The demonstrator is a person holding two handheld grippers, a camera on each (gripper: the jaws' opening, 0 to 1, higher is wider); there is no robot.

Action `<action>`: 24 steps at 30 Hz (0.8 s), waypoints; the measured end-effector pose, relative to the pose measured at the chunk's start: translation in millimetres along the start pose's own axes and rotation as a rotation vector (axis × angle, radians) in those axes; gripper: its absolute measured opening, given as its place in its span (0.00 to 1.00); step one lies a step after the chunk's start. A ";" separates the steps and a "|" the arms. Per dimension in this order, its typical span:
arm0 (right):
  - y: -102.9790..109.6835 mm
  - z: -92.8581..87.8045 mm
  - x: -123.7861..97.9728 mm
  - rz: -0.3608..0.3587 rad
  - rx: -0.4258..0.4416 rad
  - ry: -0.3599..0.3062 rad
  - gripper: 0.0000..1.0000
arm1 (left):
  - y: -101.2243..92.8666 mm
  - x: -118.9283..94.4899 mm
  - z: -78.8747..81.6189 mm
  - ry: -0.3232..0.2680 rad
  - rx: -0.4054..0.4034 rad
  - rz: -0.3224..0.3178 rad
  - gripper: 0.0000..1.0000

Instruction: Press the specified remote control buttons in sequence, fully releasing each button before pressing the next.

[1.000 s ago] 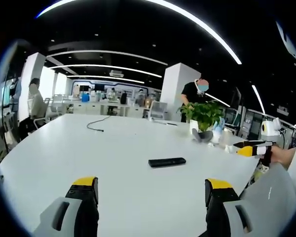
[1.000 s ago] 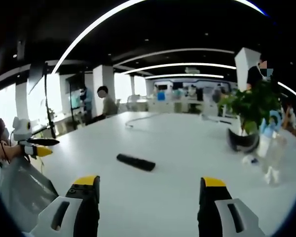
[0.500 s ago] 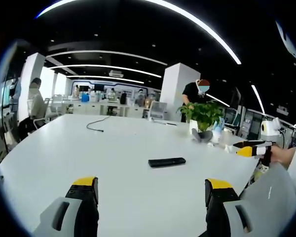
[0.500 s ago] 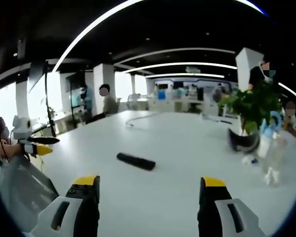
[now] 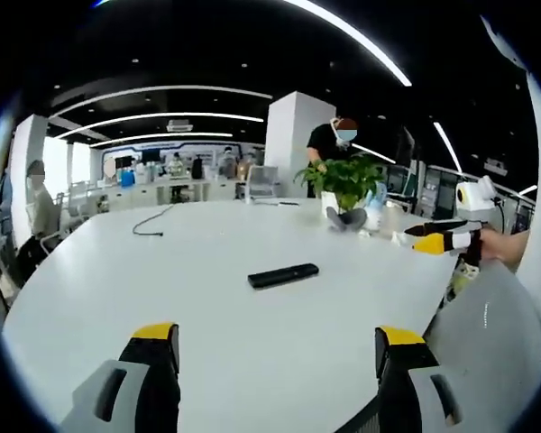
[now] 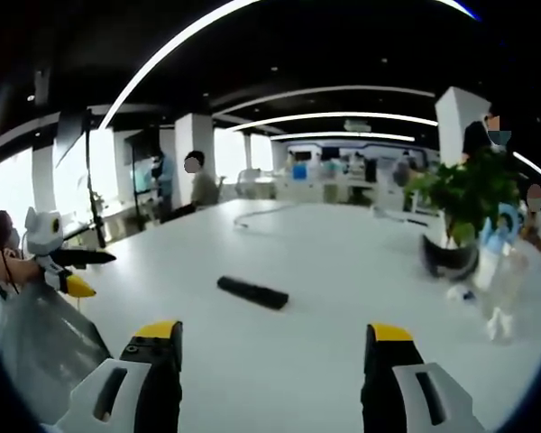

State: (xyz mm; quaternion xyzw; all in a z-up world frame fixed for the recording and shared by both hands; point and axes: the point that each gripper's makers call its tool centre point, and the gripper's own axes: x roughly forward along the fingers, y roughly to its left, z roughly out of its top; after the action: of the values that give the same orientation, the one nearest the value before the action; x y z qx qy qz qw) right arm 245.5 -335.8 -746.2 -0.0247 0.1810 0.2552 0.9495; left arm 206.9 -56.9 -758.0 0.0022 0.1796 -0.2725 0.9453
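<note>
Black remote control [image 5: 283, 275] lies flat on white surface [image 5: 162, 289]; judged light, rigid; both tools wide, empty.

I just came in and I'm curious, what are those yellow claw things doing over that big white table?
A person holds a claw in each hand. The left gripper and right gripper both hang open above the white table, holding nothing. A black remote control lies flat on the table ahead of them, and neither touches it, so no button is being pressed right now. A potted plant stands farther back.
</note>
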 end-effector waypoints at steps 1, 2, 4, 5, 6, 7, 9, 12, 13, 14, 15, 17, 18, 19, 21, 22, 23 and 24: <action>0.1 -0.1 0.1 0.000 -0.002 0.000 0.82 | 0.8 -0.2 0.9 -0.006 -0.002 0.004 0.93; 0.2 -0.2 0.1 0.001 -0.002 0.001 0.82 | 1.6 -0.6 2.0 -0.012 -0.006 0.008 0.93; -0.3 -0.2 0.1 -0.002 -0.001 0.000 0.82 | 3.4 -1.1 3.0 -0.021 -0.016 0.014 0.93; -0.2 -0.2 0.2 -0.001 0.000 0.000 0.82 | 4.2 -1.2 3.2 -0.023 -0.020 0.017 0.93; 0.1 -0.2 0.3 0.000 0.001 0.000 0.82 | 4.7 -1.7 3.5 -0.026 -0.024 0.019 0.93; 0.6 0.1 0.3 0.000 0.000 0.000 0.82 | 5.2 -1.9 4.2 -0.031 -0.028 0.020 0.93; 2.5 0.5 0.6 0.001 -0.004 0.003 0.82 | 5.7 -2.3 5.4 -0.040 -0.041 0.021 0.93; 4.0 0.7 0.8 0.004 -0.008 0.006 0.82 | 7.5 -3.0 6.7 -0.049 -0.043 0.029 0.93; 4.6 0.8 0.8 0.004 -0.009 0.007 0.82 | 8.1 -3.2 6.9 -0.052 -0.046 0.030 0.93; 5.1 0.8 0.8 0.004 -0.009 0.007 0.82 | 7.9 -3.3 6.9 -0.053 -0.050 0.030 0.93; 5.5 0.9 0.7 0.004 -0.009 0.008 0.82 | 7.9 -3.5 7.3 -0.055 -0.054 0.030 0.93; 6.0 1.3 0.6 0.004 -0.009 0.006 0.82 | 8.5 -3.9 8.6 -0.063 -0.055 0.031 0.93; 6.2 1.5 0.6 0.003 -0.009 0.006 0.82 | 8.3 -4.1 9.2 -0.066 -0.057 0.030 0.94; 6.2 1.6 0.5 0.003 -0.010 0.006 0.82 | 8.3 -4.1 9.8 -0.070 -0.062 0.029 0.94; 5.9 2.5 0.3 0.002 -0.009 0.001 0.82 | 8.6 -4.2 9.0 -0.067 -0.068 0.028 0.94; 4.8 3.3 -0.2 0.002 -0.007 -0.007 0.82 | 8.3 -4.3 8.7 -0.064 -0.070 0.027 0.94; 4.5 4.3 -0.7 0.001 -0.005 -0.013 0.82 | 8.8 -4.4 9.0 -0.065 -0.067 0.030 0.94; 4.2 5.5 -1.5 0.000 0.000 -0.021 0.82 | 11.3 -4.7 9.4 -0.066 -0.057 0.044 0.94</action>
State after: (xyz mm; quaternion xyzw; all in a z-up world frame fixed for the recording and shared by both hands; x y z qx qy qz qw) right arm 244.1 -332.1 -740.4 -0.0221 0.1712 0.2555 0.9513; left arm 212.2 -45.8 -748.7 -0.0297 0.1560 -0.2465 0.9560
